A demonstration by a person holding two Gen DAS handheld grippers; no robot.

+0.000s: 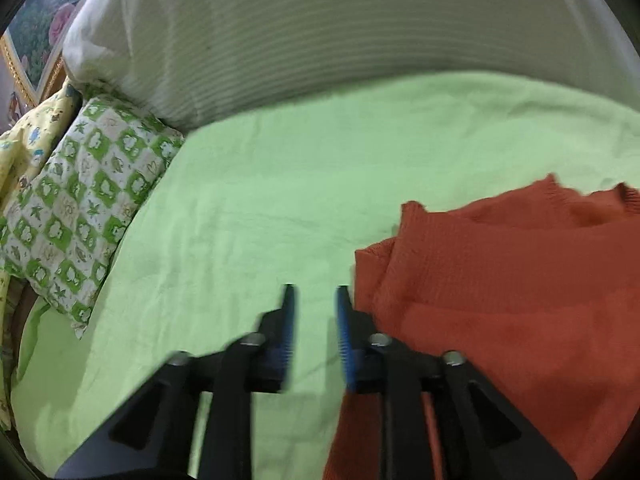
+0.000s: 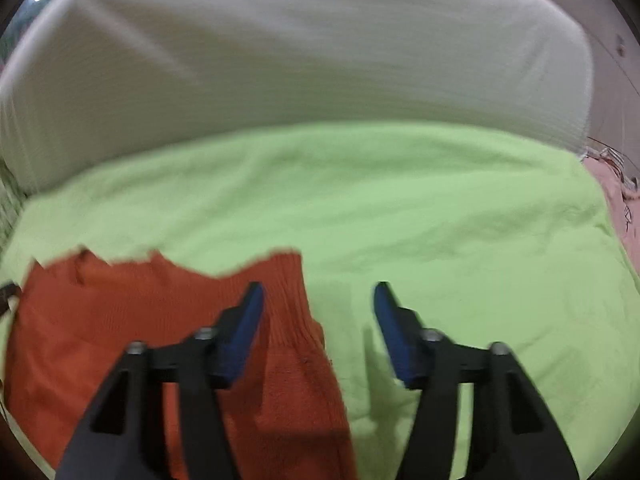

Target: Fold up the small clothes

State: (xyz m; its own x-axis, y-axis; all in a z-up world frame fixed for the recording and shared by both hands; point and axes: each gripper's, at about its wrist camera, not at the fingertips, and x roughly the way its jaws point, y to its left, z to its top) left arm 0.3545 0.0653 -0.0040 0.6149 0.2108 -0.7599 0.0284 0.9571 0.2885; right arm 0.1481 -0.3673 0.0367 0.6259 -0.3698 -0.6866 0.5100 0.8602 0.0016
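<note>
Left gripper (image 1: 314, 300) at lower centre, jaws parted a little with nothing between them, right gripper (image 2: 318, 296) wider apart and empty too, orange knit garment (image 1: 500, 280) lying at lower right on the green sheet (image 1: 260, 200) — just beside the left tips.

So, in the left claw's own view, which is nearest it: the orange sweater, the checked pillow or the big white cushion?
1. Orange sweater, right beside the left claw.
2. Checked pillow, off to the left.
3. White cushion, along the back.

Orange knit garment (image 1: 500, 280) on green-sheeted bed (image 1: 280, 200)
</note>
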